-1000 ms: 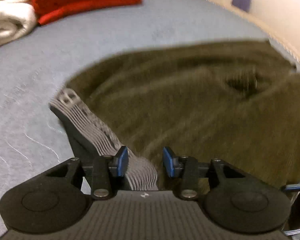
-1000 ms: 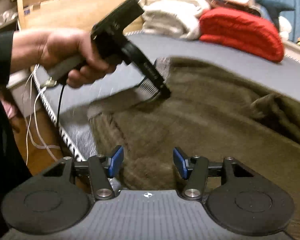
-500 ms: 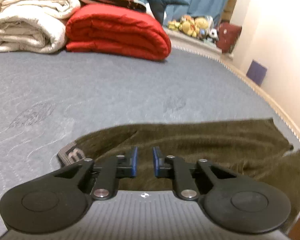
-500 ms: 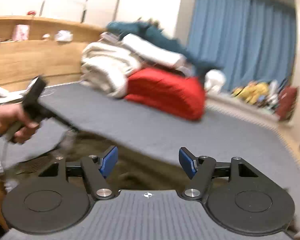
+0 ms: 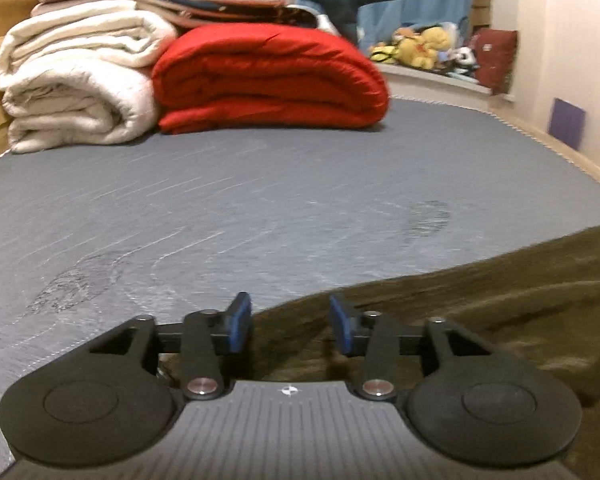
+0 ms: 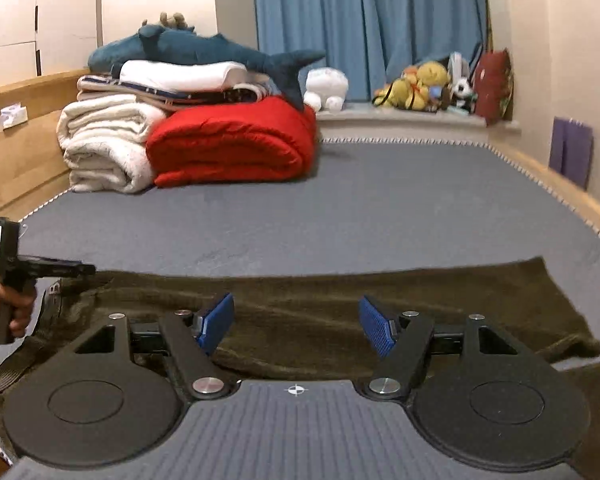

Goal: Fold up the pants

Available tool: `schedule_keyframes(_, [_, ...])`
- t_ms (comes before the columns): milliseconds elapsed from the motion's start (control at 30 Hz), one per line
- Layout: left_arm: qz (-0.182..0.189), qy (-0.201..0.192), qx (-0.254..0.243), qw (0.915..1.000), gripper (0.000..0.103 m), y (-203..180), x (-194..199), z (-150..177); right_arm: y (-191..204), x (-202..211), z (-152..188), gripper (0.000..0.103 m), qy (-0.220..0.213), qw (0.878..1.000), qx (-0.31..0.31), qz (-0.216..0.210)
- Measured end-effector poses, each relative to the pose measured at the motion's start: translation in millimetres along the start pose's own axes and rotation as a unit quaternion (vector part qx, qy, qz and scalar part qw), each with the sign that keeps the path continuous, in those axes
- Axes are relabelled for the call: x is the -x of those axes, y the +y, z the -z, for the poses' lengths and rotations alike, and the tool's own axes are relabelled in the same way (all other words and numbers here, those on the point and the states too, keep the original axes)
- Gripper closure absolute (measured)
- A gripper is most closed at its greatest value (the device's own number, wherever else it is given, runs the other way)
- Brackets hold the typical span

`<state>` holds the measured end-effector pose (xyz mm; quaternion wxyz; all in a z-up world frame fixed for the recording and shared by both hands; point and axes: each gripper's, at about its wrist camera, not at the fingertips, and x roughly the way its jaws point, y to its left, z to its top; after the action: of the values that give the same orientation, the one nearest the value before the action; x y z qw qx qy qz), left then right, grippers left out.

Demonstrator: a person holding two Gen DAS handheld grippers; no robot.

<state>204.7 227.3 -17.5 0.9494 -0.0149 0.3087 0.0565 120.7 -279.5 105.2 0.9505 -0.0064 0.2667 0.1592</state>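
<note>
The olive-green pants (image 6: 324, 312) lie flat across the near part of the grey mattress (image 6: 340, 216), stretching left to right. Their grey waistband (image 6: 54, 300) is at the left end. My left gripper (image 5: 290, 326) is open and empty over the pants' far edge (image 5: 480, 300). It also shows in the right wrist view (image 6: 60, 270), held level just above the waistband. My right gripper (image 6: 296, 326) is wide open and empty, above the middle of the pants.
A folded red quilt (image 6: 232, 148) and rolled white blankets (image 6: 100, 144) with a blue shark plush (image 6: 204, 50) sit at the far end of the mattress. Wooden bed rails (image 6: 560, 188) run along both sides. Soft toys (image 6: 424, 84) line the sill under the blue curtain.
My left gripper opened from nearly shut and let go of the waistband, and its view swung left. My right gripper lifted and levelled out, staying open.
</note>
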Motion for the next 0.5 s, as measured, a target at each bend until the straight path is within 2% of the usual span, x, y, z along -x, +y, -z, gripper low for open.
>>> schedule_keyframes(67, [-0.007, 0.005, 0.017, 0.9998, 0.028, 8, -10, -1, -1, -4, 4, 0.031, 0.008, 1.000, 0.001, -0.002])
schedule_keyframes(100, [-0.004, 0.010, 0.023, 0.9997, 0.026, 11, -13, -1, -1, -7, 4, 0.031, 0.012, 1.000, 0.003, -0.004])
schedule_keyframes(267, [0.020, 0.024, -0.002, 0.9995, 0.024, 10, -25, -1, -2, -9, 4, 0.031, 0.025, 1.000, 0.013, -0.011])
schedule_keyframes(400, [0.026, 0.030, -0.024, 0.9989, 0.024, 7, -36, 2, -3, -10, 4, 0.031, 0.032, 0.999, 0.005, -0.013])
schedule_keyframes(433, [0.027, 0.031, -0.025, 0.9988, 0.027, 8, -39, 2, -5, -10, 4, 0.031, 0.032, 0.999, 0.004, -0.013])
schedule_keyframes(500, [0.034, 0.036, -0.019, 0.9986, 0.048, 11, -45, 3, -4, -9, 5, 0.031, 0.033, 0.999, 0.004, -0.011])
